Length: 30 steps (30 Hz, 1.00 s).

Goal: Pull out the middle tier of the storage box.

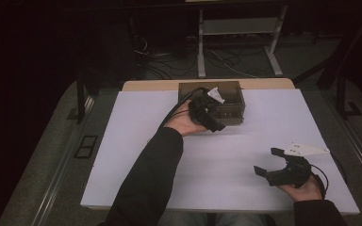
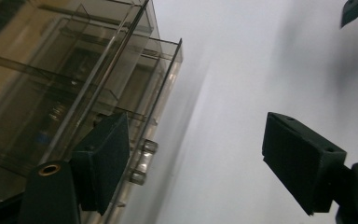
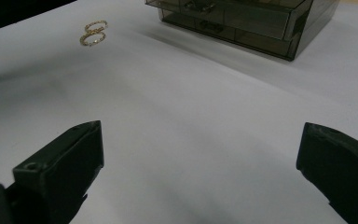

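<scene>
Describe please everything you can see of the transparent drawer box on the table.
The drawer box is a small organiser of smoky, see-through plastic with several drawers; small knobs show on the fronts. It stands upright at the far edge of the white table. The drawers look shut, and something small lies inside, too dim to name. The left gripper is open at its front, one pad close against it; contact cannot be confirmed.

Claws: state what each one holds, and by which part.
Nothing is held. The left claw gapes beside the drawer box; the right claw gapes above the table.
</scene>
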Available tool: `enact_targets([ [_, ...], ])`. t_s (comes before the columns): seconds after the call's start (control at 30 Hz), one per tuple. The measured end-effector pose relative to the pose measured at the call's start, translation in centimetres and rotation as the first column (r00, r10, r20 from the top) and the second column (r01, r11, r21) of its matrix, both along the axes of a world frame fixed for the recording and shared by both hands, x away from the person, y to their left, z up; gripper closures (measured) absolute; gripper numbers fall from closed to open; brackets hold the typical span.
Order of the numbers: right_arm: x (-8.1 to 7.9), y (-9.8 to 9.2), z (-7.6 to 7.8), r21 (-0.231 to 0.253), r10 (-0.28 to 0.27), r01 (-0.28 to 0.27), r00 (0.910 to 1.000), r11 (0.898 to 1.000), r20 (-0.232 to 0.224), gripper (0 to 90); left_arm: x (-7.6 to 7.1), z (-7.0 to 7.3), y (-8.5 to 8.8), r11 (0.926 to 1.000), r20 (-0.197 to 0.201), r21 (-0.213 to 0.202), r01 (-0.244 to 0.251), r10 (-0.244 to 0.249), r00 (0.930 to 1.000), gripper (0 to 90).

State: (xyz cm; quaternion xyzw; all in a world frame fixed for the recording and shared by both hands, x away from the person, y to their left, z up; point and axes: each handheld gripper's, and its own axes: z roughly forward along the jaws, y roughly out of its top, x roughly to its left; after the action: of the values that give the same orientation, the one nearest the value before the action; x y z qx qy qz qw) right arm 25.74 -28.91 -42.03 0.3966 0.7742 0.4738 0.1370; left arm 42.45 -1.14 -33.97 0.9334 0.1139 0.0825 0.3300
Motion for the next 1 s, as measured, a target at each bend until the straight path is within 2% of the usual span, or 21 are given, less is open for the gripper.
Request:
enact_targets([
  [0.03, 0.0, 0.0, 0.0, -0.001, 0.000, 0.000, 1.0000, 1.000, 0.000, 0.0, -0.1, -0.2, -0.1, 1.0000, 0.011, -0.008, 0.001, -0.001, 0.9999, 23.5],
  [0.17, 0.0, 0.0, 0.0, -0.001, 0.000, 0.000, 1.0000, 1.000, -0.001, 0.0, 0.1, -0.5, -0.1, 0.9997, 0.066, 0.024, 0.011, -0.013, 0.9978, 30.5],
  [0.47, 0.0, 0.0, 0.0, -0.004, 0.003, -0.003, 1.0000, 1.000, -0.001, 0.0, 0.9, -1.7, 0.3, 0.9996, 0.120, 0.030, 0.001, -0.004, 0.9928, 42.2],
  [0.53, 0.0, 0.0, 0.0, -0.002, -0.001, 0.001, 1.0000, 1.000, -0.001, 0.0, 1.1, -2.0, 0.5, 0.9996, 0.122, 0.029, -0.005, 0.001, 0.9925, 43.6],
  [0.63, 0.0, -0.1, 0.0, -0.002, -0.001, 0.001, 1.0000, 1.000, -0.004, 0.0, 1.6, -2.3, 0.7, 0.9988, 0.130, 0.050, -0.002, -0.004, 0.9915, 45.5],
  [0.77, 0.1, 0.0, -0.1, -0.008, 0.004, -0.004, 1.0000, 1.000, -0.001, 0.0, 1.8, -3.1, 1.0, 0.9983, 0.104, 0.057, -0.011, 0.005, 0.9945, 48.9],
  [1.0, 0.1, 0.0, -0.1, -0.010, 0.003, -0.003, 1.0000, 1.000, -0.004, 0.0, 2.2, -3.6, 1.4, 0.9982, 0.096, 0.059, -0.008, 0.003, 0.9954, 55.2],
])
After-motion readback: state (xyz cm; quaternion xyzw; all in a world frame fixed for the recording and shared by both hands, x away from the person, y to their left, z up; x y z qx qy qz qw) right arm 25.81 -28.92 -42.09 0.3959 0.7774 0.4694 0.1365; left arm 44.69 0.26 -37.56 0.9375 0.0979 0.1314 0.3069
